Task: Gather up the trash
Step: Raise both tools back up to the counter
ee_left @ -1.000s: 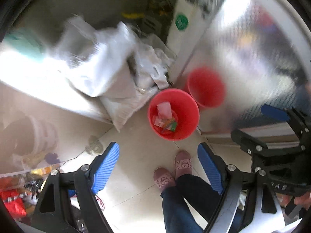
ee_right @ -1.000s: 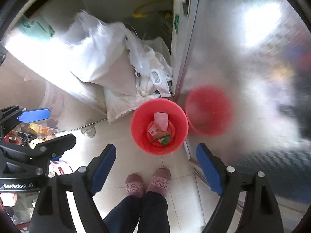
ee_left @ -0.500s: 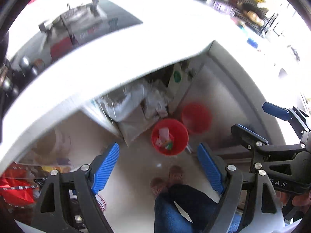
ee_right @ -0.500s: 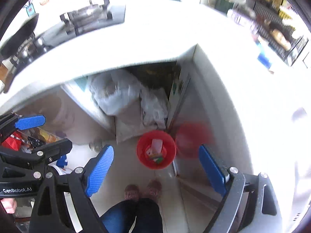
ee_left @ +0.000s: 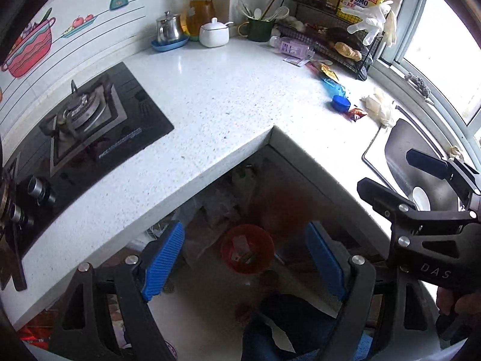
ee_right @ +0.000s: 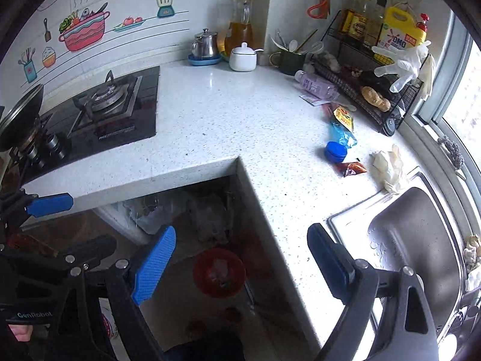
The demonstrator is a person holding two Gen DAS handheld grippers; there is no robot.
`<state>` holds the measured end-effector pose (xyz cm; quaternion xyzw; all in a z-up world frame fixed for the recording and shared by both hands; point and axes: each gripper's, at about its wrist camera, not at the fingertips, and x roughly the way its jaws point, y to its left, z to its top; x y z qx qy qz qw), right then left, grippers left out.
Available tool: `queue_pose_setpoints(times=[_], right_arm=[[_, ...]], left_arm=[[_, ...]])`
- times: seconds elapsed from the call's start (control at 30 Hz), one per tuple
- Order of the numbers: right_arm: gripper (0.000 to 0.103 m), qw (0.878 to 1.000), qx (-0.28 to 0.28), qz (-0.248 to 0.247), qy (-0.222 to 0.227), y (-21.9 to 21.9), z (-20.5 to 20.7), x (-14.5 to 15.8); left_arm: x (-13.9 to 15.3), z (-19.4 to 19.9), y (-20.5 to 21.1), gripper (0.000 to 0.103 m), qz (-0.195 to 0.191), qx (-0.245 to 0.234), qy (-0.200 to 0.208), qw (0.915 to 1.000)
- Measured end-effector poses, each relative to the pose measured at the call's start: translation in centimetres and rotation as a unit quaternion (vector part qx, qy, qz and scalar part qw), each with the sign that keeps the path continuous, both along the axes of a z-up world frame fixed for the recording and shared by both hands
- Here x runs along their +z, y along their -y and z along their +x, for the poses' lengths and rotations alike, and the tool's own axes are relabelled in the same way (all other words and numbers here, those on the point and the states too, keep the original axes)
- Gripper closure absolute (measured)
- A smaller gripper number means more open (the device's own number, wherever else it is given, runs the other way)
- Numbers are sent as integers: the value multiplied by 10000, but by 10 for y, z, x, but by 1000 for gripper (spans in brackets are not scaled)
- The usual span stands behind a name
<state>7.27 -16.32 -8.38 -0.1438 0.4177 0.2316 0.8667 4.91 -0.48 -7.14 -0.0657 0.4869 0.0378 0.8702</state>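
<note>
A white speckled countertop [ee_right: 228, 120] wraps an L around a kitchen corner, with a black gas hob [ee_right: 105, 108] to the left and a steel sink [ee_right: 415, 240] to the right under the window. The trash lies in a loose line on the counter between the wire rack [ee_right: 369, 96] and the sink: a yellow-red sachet [ee_right: 342, 115], a crumpled blue wrapper [ee_right: 341, 134], a round blue cap [ee_right: 335, 151], a dark red sachet [ee_right: 350, 168] and a wad of pale tissue [ee_right: 387, 165]. The line runs roughly from 12 toward 5 o'clock in the right wrist view — thin glossy foil, a hard plastic disc, soft paper at the end.

The right gripper [ee_right: 240, 258] has its jaws wide apart and empty; the litter sits at about 1 o'clock from them, well apart and farther out over the counter. The left gripper [ee_left: 245, 255] is likewise spread and empty, with the same cluster near 1 o'clock, the cap [ee_left: 340, 103] among it. Judging by the layout, the right hand is nearer. The red bin [ee_right: 219, 272] stands on the floor below the counter's inner corner, directly between the fingers of both tools, with scraps already in it.

The flat sachets will likely need a pinch along their short edge — foil lying flush on stone gives little to bite. The cap, being rigid and raised, looks the easiest first grab.
</note>
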Motion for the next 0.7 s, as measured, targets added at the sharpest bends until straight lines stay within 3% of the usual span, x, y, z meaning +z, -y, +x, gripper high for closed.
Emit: queue_pose_setpoints(times=[0.27, 0.7], right_arm=[[14, 9984, -543, 153, -64, 30, 43, 15], [14, 9909, -1317, 196, -174, 84, 143, 21]], left_arm=[[15, 65, 26, 21, 211, -581, 86, 9981], [14, 198, 87, 21, 199, -1294, -7, 9914]])
